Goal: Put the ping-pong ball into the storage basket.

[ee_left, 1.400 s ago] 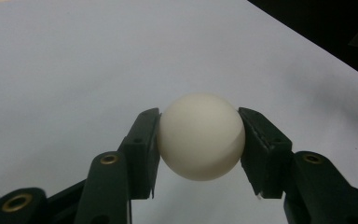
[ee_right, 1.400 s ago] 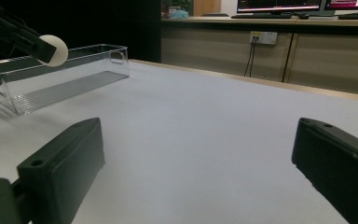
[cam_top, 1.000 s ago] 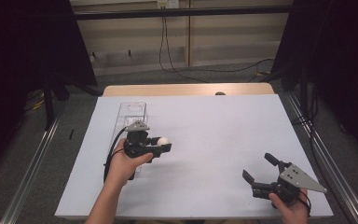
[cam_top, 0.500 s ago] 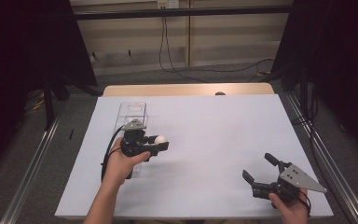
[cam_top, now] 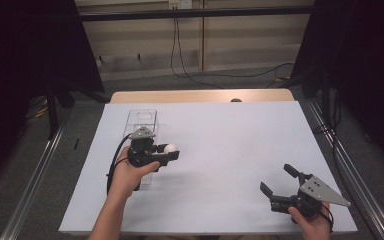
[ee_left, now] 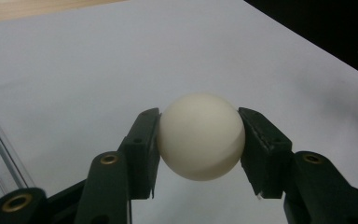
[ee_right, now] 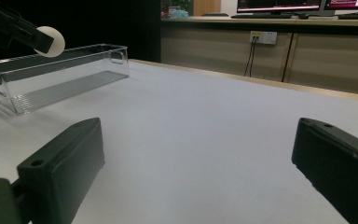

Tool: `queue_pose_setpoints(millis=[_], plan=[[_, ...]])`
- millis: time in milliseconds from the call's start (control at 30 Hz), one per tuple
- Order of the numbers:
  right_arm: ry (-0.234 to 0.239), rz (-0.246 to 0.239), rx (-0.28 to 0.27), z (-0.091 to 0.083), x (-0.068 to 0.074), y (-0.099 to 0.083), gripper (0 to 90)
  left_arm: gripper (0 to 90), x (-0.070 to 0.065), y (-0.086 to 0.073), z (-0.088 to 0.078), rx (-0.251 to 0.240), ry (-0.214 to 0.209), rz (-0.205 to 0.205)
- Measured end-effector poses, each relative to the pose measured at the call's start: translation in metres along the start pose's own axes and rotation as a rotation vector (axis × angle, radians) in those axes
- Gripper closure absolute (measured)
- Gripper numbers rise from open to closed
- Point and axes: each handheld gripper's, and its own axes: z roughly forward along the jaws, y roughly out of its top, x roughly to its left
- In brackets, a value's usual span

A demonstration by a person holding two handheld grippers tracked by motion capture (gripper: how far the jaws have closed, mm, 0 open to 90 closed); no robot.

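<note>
At nine o'clock on the white table (cam_top: pixel 220 135), the left gripper (cam_top: pixel 167 151) grips a white ball (cam_top: pixel 170 148) beside the clear empty bin (cam_top: pixel 143 116), so probably the drop remains, while the right gripper (cam_top: pixel 277 181) waits wide open, holding nothing.

Ahead of the right gripper's (cam_top: pixel 279 180) spread fingers lies bare sheet (cam_top: pixel 230 135); a clear bin (ee_right: pixel 56 74) stands far beyond its left finger.

Matt white ball (ee_left: pixel 200 136), clear glossy plastic bin (ee_right: pixel 56 74), matt white table (cam_top: pixel 230 135).
</note>
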Motion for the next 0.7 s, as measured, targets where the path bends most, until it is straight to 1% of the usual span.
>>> queue_pose_setpoints(millis=[33, 100, 167, 200, 233, 267, 300, 400, 500, 600, 633, 700], plan=[[0.000, 0.000, 0.000, 0.0000, 0.0000, 0.0000, 1.7, 51.1, 0.0005, 0.0000, -0.0002, 0.003, 0.001, 0.008], [0.001, -0.001, 0.000, 0.0000, 0.0000, 0.0000, 1.7, 51.1, 0.0008, -0.0003, 0.0000, -0.002, -0.004, 0.004], [0.001, 0.001, 0.000, 0.0000, 0.0001, 0.0000, 1.7, 51.1, 0.0012, -0.0001, -0.0005, 0.004, 0.007, 0.009], [0.001, 0.000, 0.000, 0.0000, 0.0000, 0.0000, 1.7, 51.1, 0.0019, -0.0003, -0.0004, -0.002, 0.002, 0.011], [0.000, 0.000, 0.000, -0.0001, -0.0001, 0.0000, 1.7, 51.1, 0.0018, -0.0002, -0.0006, -0.003, 0.011, 0.006], [0.001, -0.001, 0.000, -0.0001, -0.0001, 0.0000, 1.7, 51.1, 0.0021, -0.0003, -0.0007, -0.003, 0.012, 0.006], [0.001, -0.001, 0.000, -0.0002, 0.0000, 0.0001, 1.7, 51.1, 0.0028, -0.0003, -0.0009, 0.000, 0.006, 0.012], [0.002, 0.001, 0.000, 0.0001, 0.0001, 0.0000, 1.7, 51.1, 0.0031, -0.0004, -0.0014, -0.001, 0.008, 0.009], [0.002, -0.001, 0.000, 0.0000, 0.0001, 0.0000, 1.7, 51.1, 0.0027, -0.0002, -0.0024, -0.007, 0.019, -0.002], [0.002, -0.001, 0.000, -0.0001, 0.0001, 0.0000, 1.7, 51.1, 0.0043, -0.0002, -0.0039, -0.005, 0.018, 0.007], [0.001, -0.001, 0.000, -0.0001, 0.0000, 0.0000, 1.7, 51.1, 0.0045, -0.0003, -0.0036, -0.017, 0.013, -0.001], [0.002, -0.001, 0.000, -0.0001, 0.0001, 0.0001, 1.7, 51.1, 0.0049, -0.0001, -0.0045, -0.013, 0.021, 0.001]])
